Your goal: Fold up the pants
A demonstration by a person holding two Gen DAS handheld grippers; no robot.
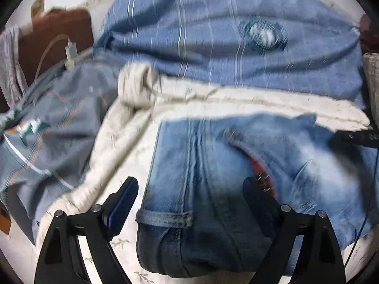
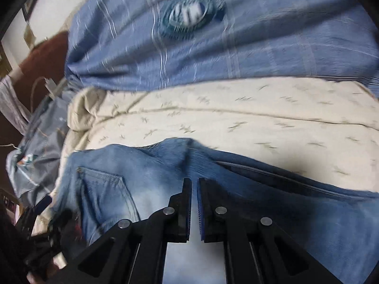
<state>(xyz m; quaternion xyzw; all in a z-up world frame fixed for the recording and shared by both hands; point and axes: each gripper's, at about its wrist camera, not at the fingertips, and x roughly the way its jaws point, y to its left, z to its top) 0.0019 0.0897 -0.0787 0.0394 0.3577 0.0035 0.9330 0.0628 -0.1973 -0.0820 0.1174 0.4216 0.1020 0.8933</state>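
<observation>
Faded blue jeans (image 1: 213,177) lie on a cream leaf-print sheet (image 1: 118,165). In the left wrist view the waistband with a belt loop (image 1: 165,219) is nearest me. My left gripper (image 1: 190,189) is open, its fingers straddling the waistband just above the denim. A red tag shows beside the right finger (image 1: 258,201). In the right wrist view the jeans (image 2: 284,208) fill the lower frame, with a back pocket (image 2: 104,189) at left. My right gripper (image 2: 194,184) is nearly shut, jaws a narrow gap apart over the denim; no fabric shows between them. The left gripper (image 2: 42,213) shows at lower left.
A blue striped duvet (image 1: 213,35) with a round emblem (image 1: 263,35) is bunched along the far side. A grey-blue patterned cloth (image 1: 54,123) lies at left. A brown headboard (image 1: 54,37) with a white charger and cable (image 1: 71,52) stands at far left.
</observation>
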